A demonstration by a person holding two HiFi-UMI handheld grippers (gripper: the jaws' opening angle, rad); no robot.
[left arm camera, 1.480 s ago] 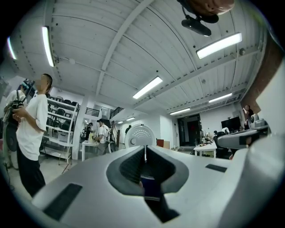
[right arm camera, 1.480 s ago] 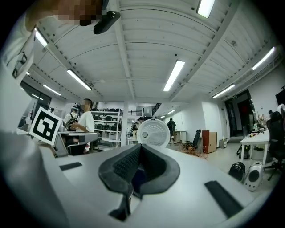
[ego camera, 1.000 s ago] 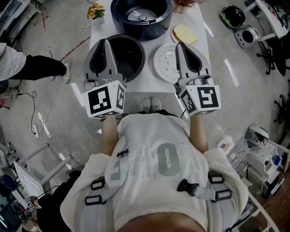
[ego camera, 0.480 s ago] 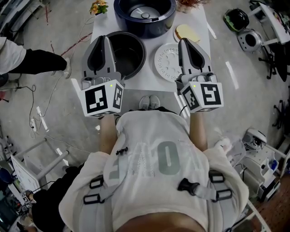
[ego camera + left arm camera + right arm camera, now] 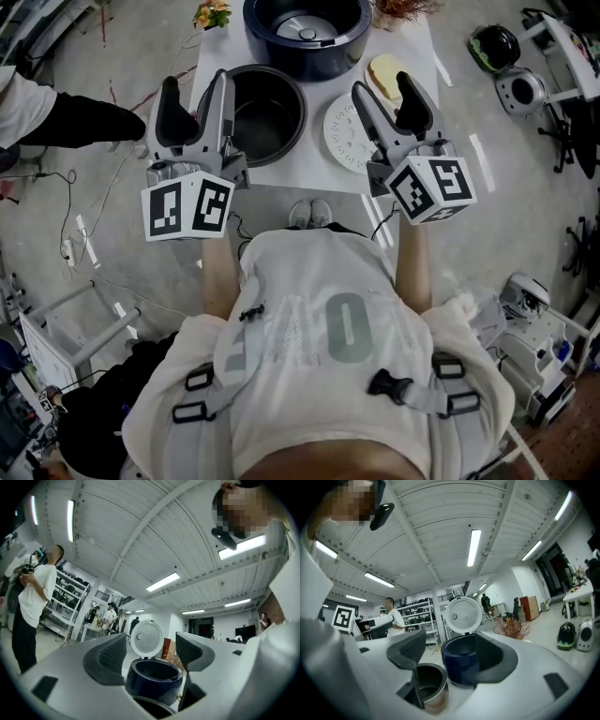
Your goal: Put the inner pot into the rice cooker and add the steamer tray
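The dark blue rice cooker (image 5: 307,33) stands at the far end of the white table (image 5: 309,169) with its lid (image 5: 146,639) up. Just in front of it, to the left, sits the dark metal inner pot (image 5: 262,114). The white perforated steamer tray (image 5: 343,131) lies flat to the pot's right. My left gripper (image 5: 197,94) hovers over the pot's left edge, and its jaws are opening with nothing between them. Over the tray's right edge my right gripper (image 5: 386,94) is likewise opening on nothing. The right gripper view shows the pot (image 5: 429,681) and cooker (image 5: 461,665) ahead.
A pale yellow pad (image 5: 386,70) lies on the table behind the tray. Flowers (image 5: 212,14) stand at the table's far left corner. A person (image 5: 66,117) stands on the floor to the left. Helmets (image 5: 495,42) and office gear lie on the floor at the right.
Both grippers' jaws were shut and now stand wide apart. The left gripper has shifted a little left and up, and both marker cubes have rolled slightly.
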